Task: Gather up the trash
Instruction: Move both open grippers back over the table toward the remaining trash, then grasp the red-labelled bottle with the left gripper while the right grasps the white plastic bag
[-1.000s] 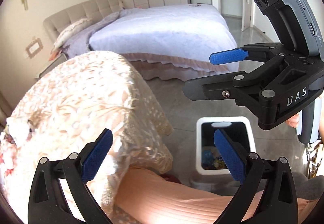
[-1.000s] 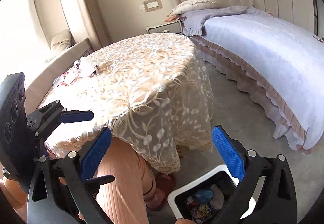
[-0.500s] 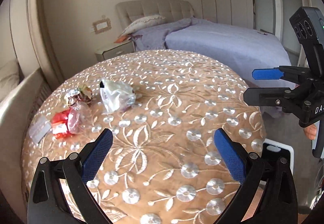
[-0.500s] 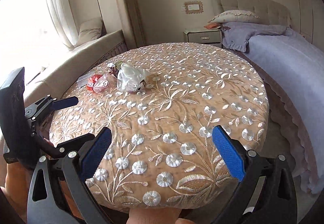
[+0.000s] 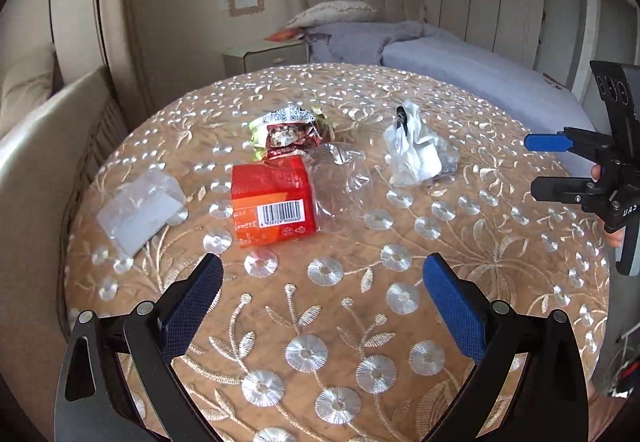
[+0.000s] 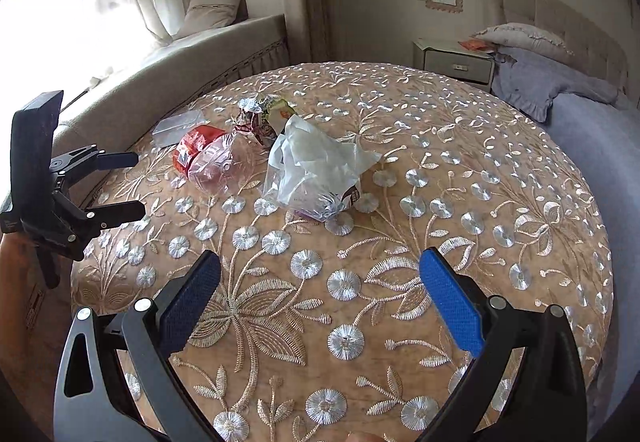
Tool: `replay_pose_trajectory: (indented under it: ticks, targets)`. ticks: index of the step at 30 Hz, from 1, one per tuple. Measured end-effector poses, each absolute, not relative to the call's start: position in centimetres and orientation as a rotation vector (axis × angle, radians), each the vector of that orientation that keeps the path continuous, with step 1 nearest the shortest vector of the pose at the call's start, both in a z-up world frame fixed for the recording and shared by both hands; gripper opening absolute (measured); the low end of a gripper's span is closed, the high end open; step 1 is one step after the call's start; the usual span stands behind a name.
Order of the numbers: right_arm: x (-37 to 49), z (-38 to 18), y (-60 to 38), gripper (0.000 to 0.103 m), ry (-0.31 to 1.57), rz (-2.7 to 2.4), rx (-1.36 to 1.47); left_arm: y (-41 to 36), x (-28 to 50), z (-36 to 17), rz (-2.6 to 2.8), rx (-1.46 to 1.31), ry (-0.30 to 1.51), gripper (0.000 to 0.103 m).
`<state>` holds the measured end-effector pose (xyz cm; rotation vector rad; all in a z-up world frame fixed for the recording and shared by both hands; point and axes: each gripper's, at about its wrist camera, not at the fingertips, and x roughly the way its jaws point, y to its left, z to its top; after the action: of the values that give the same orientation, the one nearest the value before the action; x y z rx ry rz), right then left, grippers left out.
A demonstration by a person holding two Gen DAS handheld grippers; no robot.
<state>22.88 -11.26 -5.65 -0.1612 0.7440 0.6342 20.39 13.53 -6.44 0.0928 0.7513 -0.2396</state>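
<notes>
1. The left hand-held gripper (image 5: 320, 290) is released, its blue pads wide apart and nothing between them. It hangs over the near edge of the round bench (image 5: 400, 322).
2. In the left view the trash lies on the far half of the bench. From left to right:
3. A flat clear sheet (image 5: 138, 208) lies at about 10 o'clock from the left hand-held gripper, apart from the other things.
4. A red box (image 5: 272, 198) with a bar code lies at about 11 o'clock.
5. A crumpled snack wrapper (image 5: 290, 130) lies just behind the red box, touching it or nearly so.
6. A clear plastic cup (image 5: 344, 178) lies on its side, right next to the red box.
7. A crumpled plastic bag (image 5: 414, 152) lies at about 1 o'clock, apart from the cup.
8. The right hand-held gripper (image 6: 320, 290) is also released, pads wide apart and holding nothing. In its view the plastic bag sits at 12 o'clock, the nearest piece of trash.
9. A bed (image 5: 480, 70) with a grey cover stands behind the bench on the right.
10. A small bedside cabinet (image 6: 456, 64) stands next to the bed.
</notes>
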Motion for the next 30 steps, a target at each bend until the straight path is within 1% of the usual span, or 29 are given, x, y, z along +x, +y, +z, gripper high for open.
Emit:
replay_pose_trajectory:
  ticks: [8,10,15,18,22,25,26,27,28,29,30]
  targets:
    - [27.1,-7.2,-6.9,0.099,0.776,0.641,-0.280,14.5,25.6,-8.4,-0.345,0.119,0.837,0.098]
    - [28.2,-7.6,-6.2,0.099,0.789,0.640,-0.311,14.3,26.4,-8.6,-0.369,0.116,0.833,0.098]
    - [30.0,-8.7,-4.8,0.099,0.816,0.653,-0.375,13.1,27.0,-8.7,-0.477,0.111,0.833,0.098]
    - [30.5,-9.2,-4.5,0.099,0.826,0.660,-0.385,12.4,27.3,-9.0,-0.407,0.196,0.830,0.098]
    - [30.7,-9.7,-4.2,0.099,0.833,0.675,-0.392,13.1,27.7,-9.0,-0.451,0.133,0.851,0.098]
    - [30.2,-9.6,-3.8,0.099,0.800,0.676,-0.411,12.8,27.1,-8.5,-0.507,0.078,0.813,0.098]
    - [30.0,-9.6,-3.6,0.091,0.799,0.689,-0.418,12.5,26.9,-8.3,-0.538,0.051,0.800,0.098]
    - [29.6,-9.7,-3.4,0.077,0.802,0.708,-0.426,12.1,26.8,-8.1,-0.556,0.029,0.792,0.098]
    - [29.1,-9.7,-3.1,0.070,0.790,0.704,-0.438,11.5,26.7,-8.1,-0.550,0.022,0.785,0.098]
    - [28.6,-9.7,-2.9,0.068,0.772,0.686,-0.464,11.0,26.7,-8.1,-0.523,0.031,0.779,0.097]
    - [28.1,-9.8,-2.8,0.064,0.752,0.682,-0.487,10.5,26.8,-8.1,-0.505,0.028,0.787,0.089]
